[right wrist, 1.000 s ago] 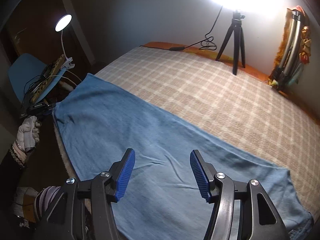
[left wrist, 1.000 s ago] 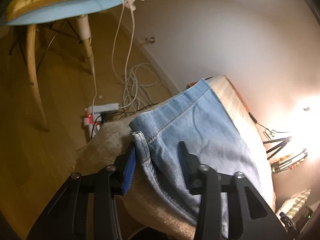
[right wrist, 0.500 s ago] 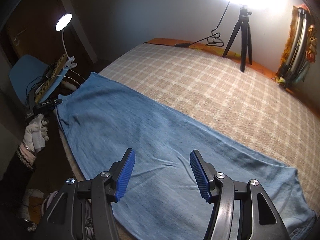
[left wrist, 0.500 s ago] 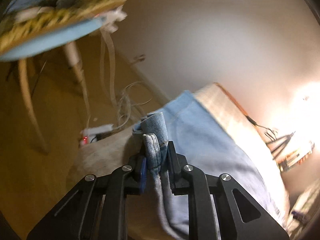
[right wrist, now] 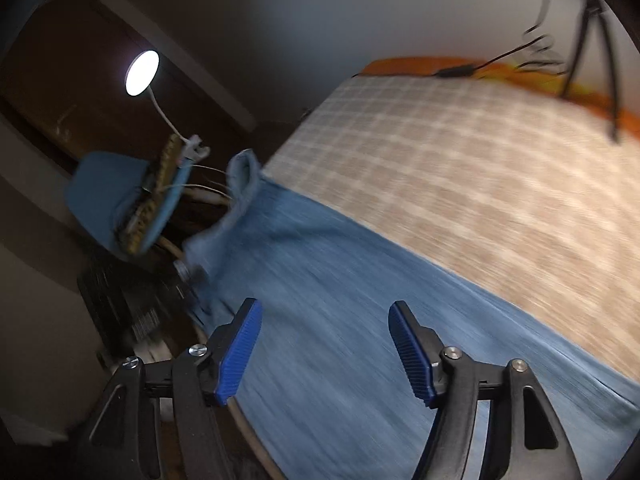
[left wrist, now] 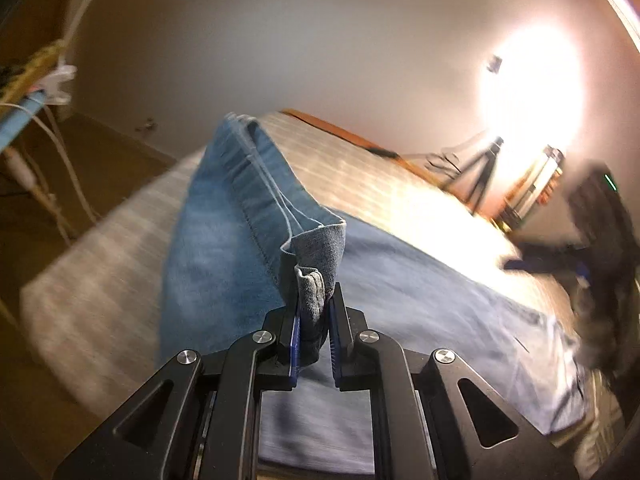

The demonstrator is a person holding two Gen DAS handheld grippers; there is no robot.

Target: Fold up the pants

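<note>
Left claw [left wrist: 313,330] closing, pinching bunched hem corner of faded blue denim pants [left wrist: 400,280], lifted ahead. Right claw [right wrist: 324,350] opening, empty, hovering w/ pants below on checked beige bed [right wrist: 460,168].

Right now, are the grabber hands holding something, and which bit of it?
The left gripper is closing on the jeans, pinching a bunched corner of the hem. The right gripper is opening and holds nothing; it hangs over the denim.
</note>
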